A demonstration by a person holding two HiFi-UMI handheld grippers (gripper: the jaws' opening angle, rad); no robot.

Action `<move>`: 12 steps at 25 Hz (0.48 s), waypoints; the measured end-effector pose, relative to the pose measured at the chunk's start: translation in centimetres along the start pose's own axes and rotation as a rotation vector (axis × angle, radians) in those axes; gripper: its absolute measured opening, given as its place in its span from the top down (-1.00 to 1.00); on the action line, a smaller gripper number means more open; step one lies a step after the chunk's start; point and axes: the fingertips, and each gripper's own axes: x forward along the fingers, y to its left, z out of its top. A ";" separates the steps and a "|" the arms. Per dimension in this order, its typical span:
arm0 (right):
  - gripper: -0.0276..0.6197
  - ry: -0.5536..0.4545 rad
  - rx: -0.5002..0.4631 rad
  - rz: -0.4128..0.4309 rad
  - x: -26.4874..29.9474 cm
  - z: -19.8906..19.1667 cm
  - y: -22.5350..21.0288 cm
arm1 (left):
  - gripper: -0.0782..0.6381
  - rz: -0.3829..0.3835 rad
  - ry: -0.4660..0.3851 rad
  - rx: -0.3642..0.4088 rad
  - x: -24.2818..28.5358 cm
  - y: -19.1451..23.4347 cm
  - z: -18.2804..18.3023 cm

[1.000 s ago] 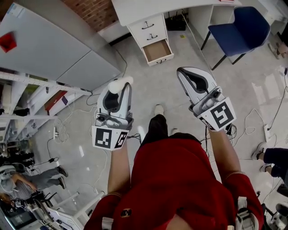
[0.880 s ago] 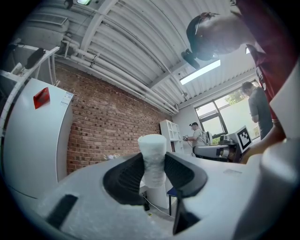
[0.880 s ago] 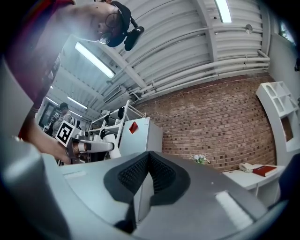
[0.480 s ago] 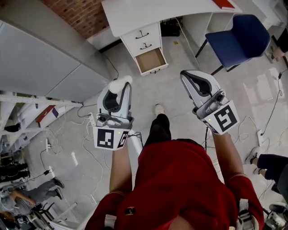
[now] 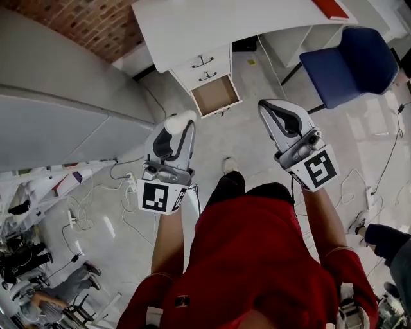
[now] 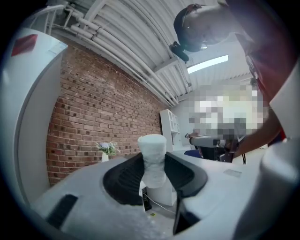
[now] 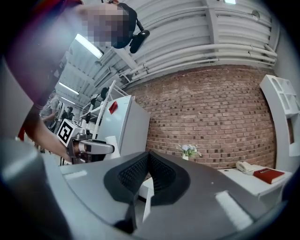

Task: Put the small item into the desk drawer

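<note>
- Left tool [image 5: 177, 130] in my hands: clamped on the small white item [image 6: 153, 157], which stands upright between the dark pads and pokes out past their tips.
- From the head view, the item [image 5: 180, 120] is a white knob at the left tool's front end, over the floor [image 5: 250, 151] and short of the drawer.
- My right tool [image 7: 149, 164] is closed on nothing, its two ribbed pads meeting in a line. It hangs to the right of the left tool, about level with it.
- The open drawer [image 5: 216, 95], lowest of three under the white surface [image 5: 192, 26], lies ahead of both tools with its brown bottom showing. It is nearer the left tool's tip and apart from it.
- A blue chair [image 5: 350, 58] stands ahead of my right tool and off to its right. A red book [image 5: 331, 8] lies on the surface beyond it.
- A brick wall [image 6: 93, 108] rises ahead of the left tool. A small vase of flowers [image 6: 107, 150] shows just left of the gripped item.
</note>
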 end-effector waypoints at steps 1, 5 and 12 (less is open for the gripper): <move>0.88 0.007 0.000 -0.005 0.7 -0.5 -0.7 | 0.40 -0.009 0.007 -0.003 0.9 0.6 -0.4; 0.88 0.043 -0.003 -0.021 2.9 -2.5 -3.5 | 0.40 -0.033 0.039 -0.028 3.7 2.1 -2.2; 0.88 0.103 -0.013 -0.010 5.5 -6.5 -8.2 | 0.40 -0.029 0.112 -0.090 8.0 3.4 -6.5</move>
